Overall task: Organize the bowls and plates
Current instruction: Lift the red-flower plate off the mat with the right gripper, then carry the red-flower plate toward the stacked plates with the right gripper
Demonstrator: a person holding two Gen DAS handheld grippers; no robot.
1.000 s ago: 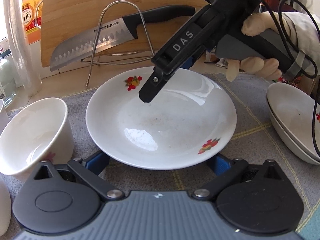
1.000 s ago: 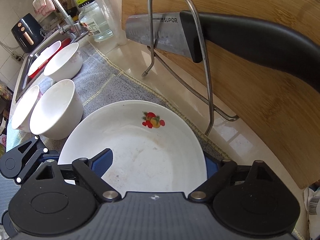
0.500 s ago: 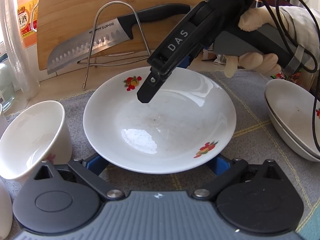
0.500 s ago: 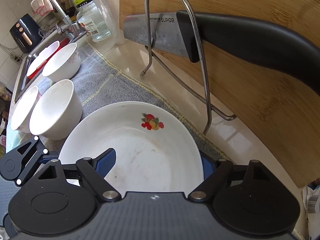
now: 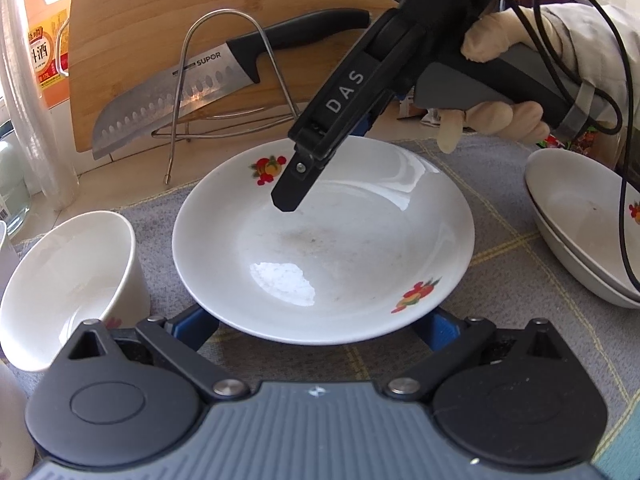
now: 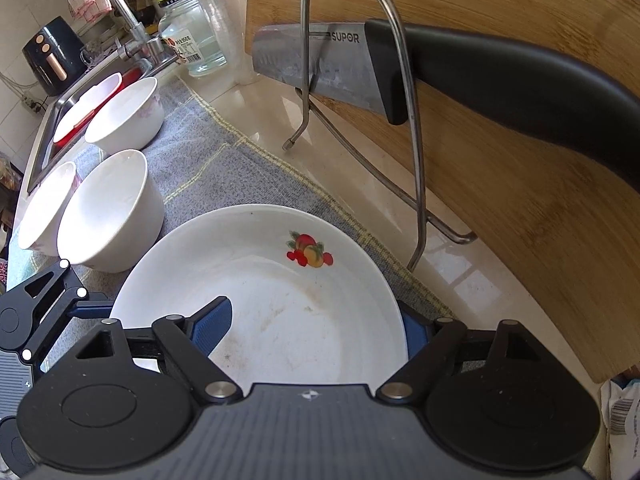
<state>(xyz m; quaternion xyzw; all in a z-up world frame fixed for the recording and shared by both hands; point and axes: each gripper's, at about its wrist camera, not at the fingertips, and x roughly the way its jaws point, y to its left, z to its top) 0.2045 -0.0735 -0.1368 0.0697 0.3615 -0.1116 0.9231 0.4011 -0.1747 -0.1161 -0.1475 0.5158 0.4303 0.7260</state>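
Right tool [image 6: 316, 328] straddling far rim of round white fruit-print ceramic plate [image 5: 340, 256], jaws just closing, contact unclear. Left tool [image 5: 320, 326] gaping wide under near rim. Plate sitting on grey cloth [image 5: 500, 248].

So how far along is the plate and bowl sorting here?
Done: two plates sit nested at the right. In hand: the right claw has just been closing with the rim of the fruit-patterned plate between its jaws; whether it pinches yet is unclear. The left claw waits open at the near rim. Left: stacking this plate, then the loose bowls near the sink.
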